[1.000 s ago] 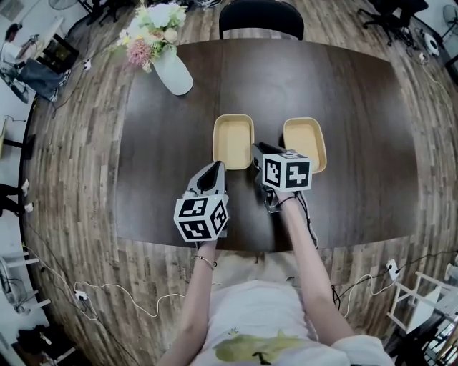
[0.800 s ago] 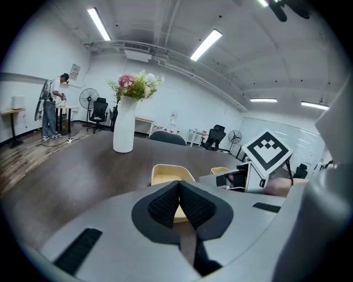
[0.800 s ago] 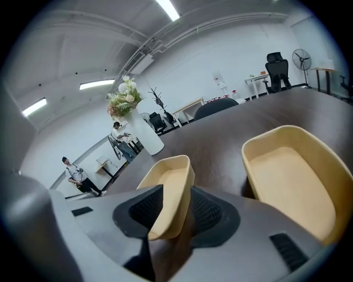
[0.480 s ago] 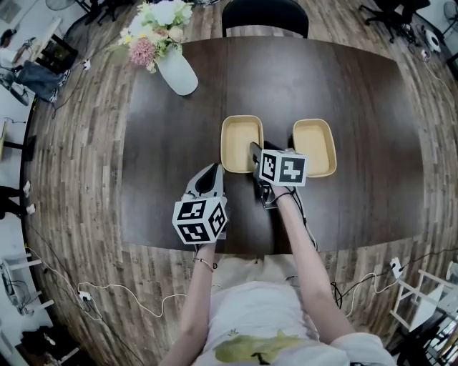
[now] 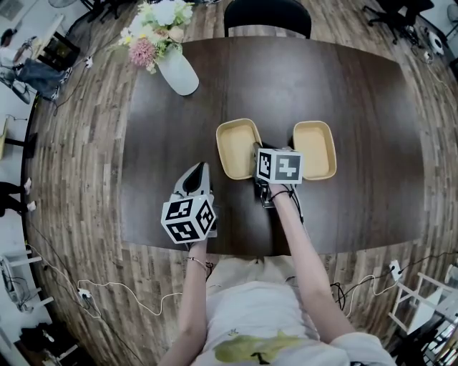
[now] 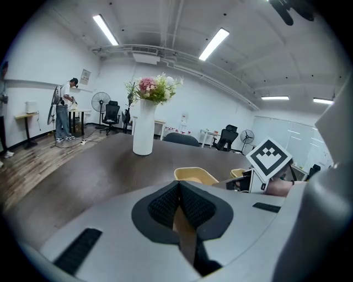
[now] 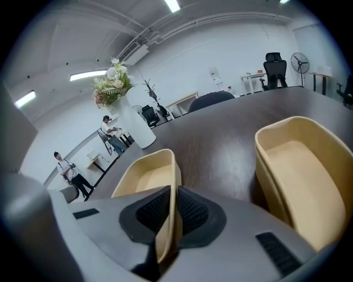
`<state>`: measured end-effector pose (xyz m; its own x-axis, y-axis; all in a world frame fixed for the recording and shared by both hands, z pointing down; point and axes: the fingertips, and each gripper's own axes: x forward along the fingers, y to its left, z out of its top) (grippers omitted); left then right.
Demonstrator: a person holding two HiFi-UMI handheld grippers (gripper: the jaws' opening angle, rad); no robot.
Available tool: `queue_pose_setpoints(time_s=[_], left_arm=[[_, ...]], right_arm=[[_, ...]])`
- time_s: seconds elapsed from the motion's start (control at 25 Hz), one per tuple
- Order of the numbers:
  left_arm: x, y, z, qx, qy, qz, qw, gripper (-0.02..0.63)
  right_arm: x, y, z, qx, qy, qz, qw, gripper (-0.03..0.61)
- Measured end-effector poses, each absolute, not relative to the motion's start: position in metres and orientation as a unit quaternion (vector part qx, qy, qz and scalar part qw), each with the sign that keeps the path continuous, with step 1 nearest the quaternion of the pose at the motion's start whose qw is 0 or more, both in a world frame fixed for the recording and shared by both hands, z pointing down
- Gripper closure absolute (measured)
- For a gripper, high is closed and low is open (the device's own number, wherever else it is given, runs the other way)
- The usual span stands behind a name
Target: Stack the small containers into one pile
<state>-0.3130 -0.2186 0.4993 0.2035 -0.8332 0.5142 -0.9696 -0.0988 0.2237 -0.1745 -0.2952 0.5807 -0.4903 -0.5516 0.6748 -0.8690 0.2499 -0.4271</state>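
Two shallow tan containers sit side by side on the dark table: the left container (image 5: 236, 146) (image 7: 144, 175) and the right container (image 5: 315, 149) (image 7: 300, 171). My right gripper (image 5: 256, 149) (image 7: 170, 205) reaches in between them. Its jaws have just been closing, and they now pinch the right rim of the left container. My left gripper (image 5: 197, 173) (image 6: 178, 191) hovers to the near left of that container, apart from it, pads together with nothing held. In the left gripper view the left container (image 6: 194, 175) shows ahead.
A white vase of flowers (image 5: 175, 68) stands at the table's far left corner. A black chair (image 5: 267, 18) is pushed in at the far side. The table's near edge (image 5: 236, 249) lies just behind both grippers.
My left gripper has drawn back to the left, away from the left container. My right gripper has stayed at that container's right rim.
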Motion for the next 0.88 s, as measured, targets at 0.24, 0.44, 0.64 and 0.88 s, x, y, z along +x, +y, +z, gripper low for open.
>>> queue_pose_setpoints(time_s=[0.24,0.44,0.64,0.88], left_arm=[[-0.314,-0.22,0.493,0.721,-0.631,0.131,0.255,0.589],[-0.291,-0.221,0.491,0.727,-0.624,0.127,0.256,0.589],[-0.266,-0.219,0.485,0.732,-0.62,0.122,0.255,0.589],[-0.235,-0.222,0.481,0.747,-0.604,0.12,0.251,0.589]], right_arm=[[-0.164,-0.297,0.562,0.456,-0.773,0.402,0.179,0.54],[-0.146,-0.297,0.54,0.449,-0.783,0.401,0.154,0.54],[-0.115,-0.295,0.524,0.453,-0.786,0.397,0.141,0.54],[-0.08,-0.297,0.507,0.464,-0.787,0.388,0.123,0.54]])
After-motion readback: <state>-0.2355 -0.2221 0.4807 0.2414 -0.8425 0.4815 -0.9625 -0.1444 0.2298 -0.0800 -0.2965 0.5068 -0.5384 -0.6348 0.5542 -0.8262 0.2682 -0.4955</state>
